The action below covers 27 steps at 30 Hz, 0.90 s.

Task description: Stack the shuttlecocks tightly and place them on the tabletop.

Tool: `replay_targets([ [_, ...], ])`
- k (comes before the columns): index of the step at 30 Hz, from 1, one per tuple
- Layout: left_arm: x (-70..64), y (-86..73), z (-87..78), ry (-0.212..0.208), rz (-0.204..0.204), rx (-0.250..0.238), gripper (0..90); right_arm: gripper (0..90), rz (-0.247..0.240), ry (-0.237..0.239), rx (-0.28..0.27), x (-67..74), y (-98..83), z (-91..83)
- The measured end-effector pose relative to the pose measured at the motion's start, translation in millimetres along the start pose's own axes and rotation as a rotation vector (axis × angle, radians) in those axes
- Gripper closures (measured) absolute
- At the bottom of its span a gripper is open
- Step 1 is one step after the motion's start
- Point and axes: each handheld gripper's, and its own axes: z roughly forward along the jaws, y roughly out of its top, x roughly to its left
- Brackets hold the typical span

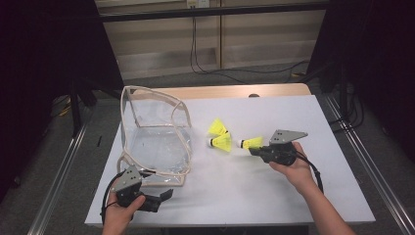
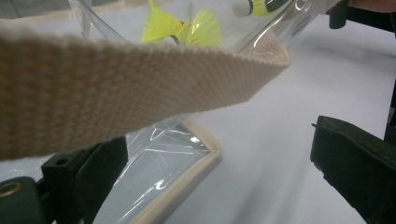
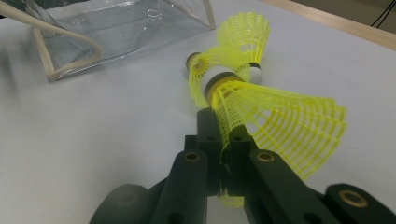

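Note:
A yellow shuttlecock (image 1: 250, 143) hangs just above the white table, its skirt pinched in my right gripper (image 1: 255, 149), which is shut on it. In the right gripper view the jaws (image 3: 223, 126) meet on the mesh skirt of that shuttlecock (image 3: 280, 121), cork pointing away. Two more yellow shuttlecocks (image 1: 218, 127) (image 1: 221, 142) lie just beyond it. A clear plastic bag (image 1: 156, 142) with beige trim stands at the left. My left gripper (image 1: 164, 199) rests open at the bag's near corner. Its beige strap (image 2: 116, 88) crosses in front of that gripper's camera, above the spread jaws.
The white table sheet (image 1: 274, 196) covers a wooden top whose far edge (image 1: 220, 92) shows. Metal rails (image 1: 364, 161) run along both sides. Dark curtains and cables lie beyond. Bare sheet stretches between the two hands.

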Motion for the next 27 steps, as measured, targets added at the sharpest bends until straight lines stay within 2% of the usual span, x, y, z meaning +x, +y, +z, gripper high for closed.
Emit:
replay_targets([
  [27,-0.6,0.3,-0.5,0.005,0.002,0.0,4.0,88.4,-0.014,-0.009,0.013,2.4,5.4,11.4],
])
